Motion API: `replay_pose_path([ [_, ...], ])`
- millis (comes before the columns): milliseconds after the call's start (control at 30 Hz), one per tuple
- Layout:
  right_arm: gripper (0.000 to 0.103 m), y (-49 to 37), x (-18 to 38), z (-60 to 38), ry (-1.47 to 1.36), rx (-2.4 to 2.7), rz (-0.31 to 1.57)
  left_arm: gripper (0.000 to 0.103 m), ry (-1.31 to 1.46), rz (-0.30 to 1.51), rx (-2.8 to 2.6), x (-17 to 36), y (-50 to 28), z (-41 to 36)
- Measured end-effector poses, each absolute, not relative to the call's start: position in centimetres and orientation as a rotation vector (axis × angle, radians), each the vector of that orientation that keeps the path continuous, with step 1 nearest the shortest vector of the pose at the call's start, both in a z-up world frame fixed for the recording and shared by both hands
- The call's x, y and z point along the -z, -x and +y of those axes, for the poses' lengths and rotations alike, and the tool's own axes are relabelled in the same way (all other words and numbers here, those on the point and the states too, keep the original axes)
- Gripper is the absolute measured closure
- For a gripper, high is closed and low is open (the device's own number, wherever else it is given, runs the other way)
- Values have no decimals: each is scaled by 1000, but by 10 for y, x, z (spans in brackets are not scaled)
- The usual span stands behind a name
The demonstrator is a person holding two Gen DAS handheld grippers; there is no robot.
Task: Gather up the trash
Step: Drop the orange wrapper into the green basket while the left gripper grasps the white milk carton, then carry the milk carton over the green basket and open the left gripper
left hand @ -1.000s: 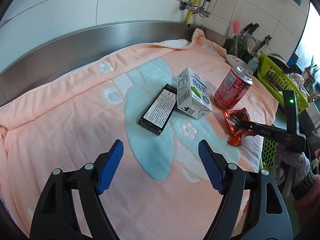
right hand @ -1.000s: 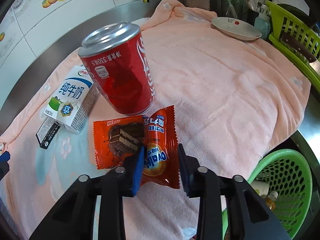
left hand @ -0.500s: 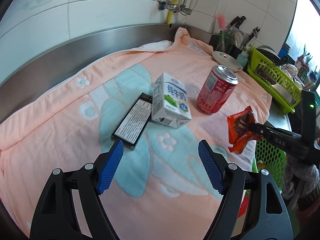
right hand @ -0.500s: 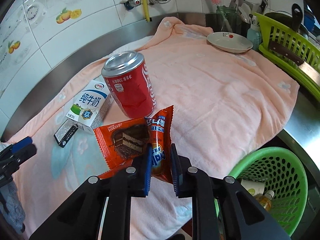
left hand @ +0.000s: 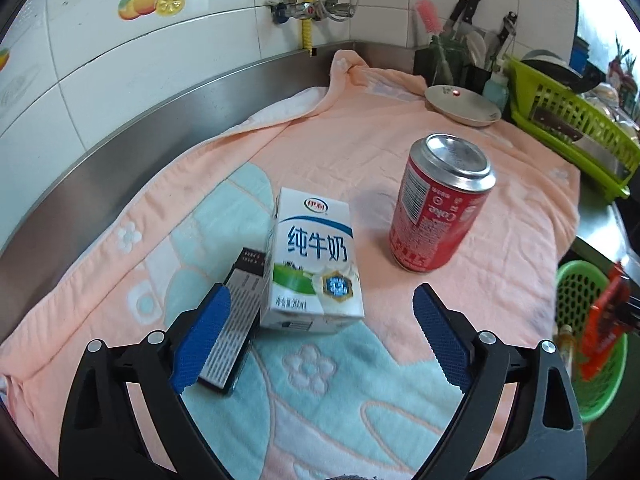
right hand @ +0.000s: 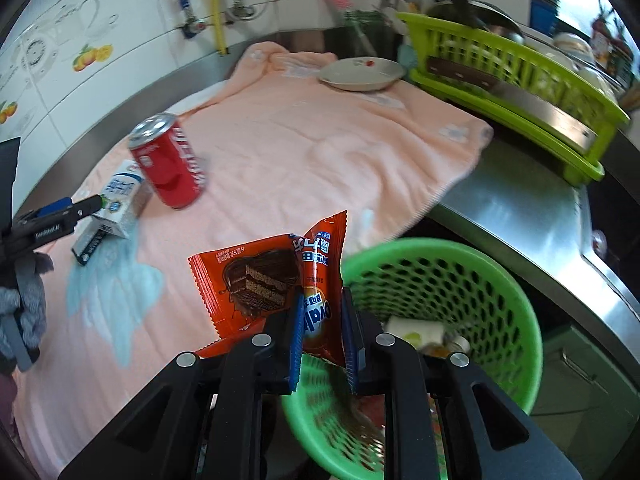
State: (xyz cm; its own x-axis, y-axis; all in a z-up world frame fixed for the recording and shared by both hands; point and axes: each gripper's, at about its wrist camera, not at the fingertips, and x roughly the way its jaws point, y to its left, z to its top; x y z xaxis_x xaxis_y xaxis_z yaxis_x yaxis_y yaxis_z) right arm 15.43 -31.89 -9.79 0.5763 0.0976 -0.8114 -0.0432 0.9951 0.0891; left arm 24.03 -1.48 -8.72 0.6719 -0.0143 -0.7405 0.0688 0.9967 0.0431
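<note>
Orange crinkled snack wrappers (right hand: 276,280) stand pinched between the blue pads of the right gripper (right hand: 322,336), whose jaws are clamped tight on them; the wrappers hang over the near rim of the round green perforated plastic basket (right hand: 516,304), which sits off the right edge of the pink and pale-blue towel (left hand: 320,152) with a few scraps inside.

On the towel the left gripper (left hand: 320,336) has just been opening and its jaws stand wide apart, gripping nothing. The white and blue milk carton (left hand: 314,260) lies just beyond, between its fingertips, with the flat black and silver box (left hand: 236,320) beside it behind the left blue pad. Farther right, the red soda can (left hand: 438,204) stands upright, apart from the carton.
</note>
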Motion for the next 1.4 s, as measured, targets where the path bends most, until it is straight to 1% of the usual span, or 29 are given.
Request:
replay_pose_path([
  [333,86,-136,114,-385,-99,46,1012,13,-169,878,-40,112,-282,-31],
  [433,85,-136,121,-397,-106,69,1032,23,-184,901,-38,120,-290,-32],
  [467,85,-136,122,-398,-106,75,1035,30,-182,906,-37,121,-292,-31],
  [500,84,-137,124,-400,-107,77,1039,34,-181,914,-37,123,-293,-30],
  [567,78,-137,127,-403,-110,87,1045,38,-180,914,-37,125,-294,-28],
  [633,72,-139,130,-405,-116,86,1051,38,-177,902,-31,124,-292,-27],
  [667,64,-140,131,-406,-115,97,1054,38,-176,898,-29,123,-291,-26],
  [700,59,-141,132,-406,-116,100,1054,39,-173,893,-20,122,-289,-26],
  [733,57,-141,132,-406,-119,102,1051,39,-171,889,-14,121,-287,-26],
  [767,52,-141,132,-406,-120,109,1048,39,-172,881,-6,118,-283,-25],
  [833,49,-142,131,-405,-123,114,1045,39,-164,871,3,115,-277,-24],
  [900,44,-143,130,-406,-132,125,1038,39,-146,858,17,108,-268,-22],
  [1067,39,-139,125,-408,-157,138,1018,39,-113,811,62,87,-238,-17],
  [1200,38,-134,123,-407,-161,138,1013,39,-85,790,128,72,-209,-23],
  [1267,36,-130,121,-408,-161,146,1005,39,-64,785,174,66,-196,-31],
  [1400,35,-122,116,-411,-169,151,986,39,-46,784,290,61,-174,-63],
])
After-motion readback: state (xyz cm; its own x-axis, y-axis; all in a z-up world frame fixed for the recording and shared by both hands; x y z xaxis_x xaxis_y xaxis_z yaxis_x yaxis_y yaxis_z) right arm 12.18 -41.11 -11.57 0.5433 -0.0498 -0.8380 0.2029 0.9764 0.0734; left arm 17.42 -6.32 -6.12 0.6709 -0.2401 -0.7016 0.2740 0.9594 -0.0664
